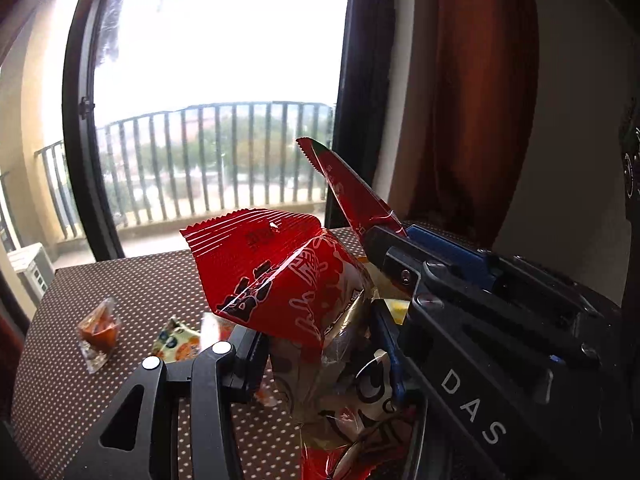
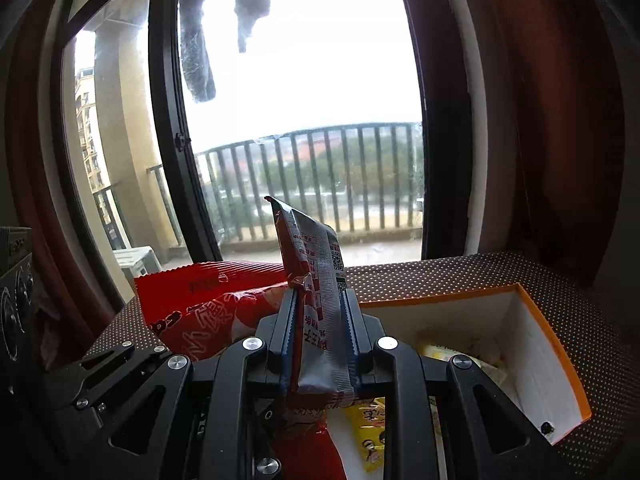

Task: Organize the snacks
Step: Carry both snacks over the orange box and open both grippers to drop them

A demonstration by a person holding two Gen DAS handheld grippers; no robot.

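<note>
My left gripper (image 1: 316,344) is shut on a large red snack bag (image 1: 280,276) with a clear lower part, held above the dotted tablecloth. The right gripper crosses the left wrist view (image 1: 400,248), shut on a slim red sachet (image 1: 344,184). In the right wrist view my right gripper (image 2: 318,320) is shut on that red and silver sachet (image 2: 316,264), which stands upright between the fingers. The large red bag (image 2: 208,304) sits just left of it. An orange-rimmed white box (image 2: 536,344) lies right below, with a yellow snack packet (image 2: 372,432) inside.
A small clear packet of orange snack (image 1: 99,330) and a printed yellow-white packet (image 1: 178,342) lie on the brown dotted tablecloth (image 1: 140,280) at the left. A window with a balcony railing (image 2: 312,160) is behind the table. Brown curtains (image 1: 472,100) hang at the right.
</note>
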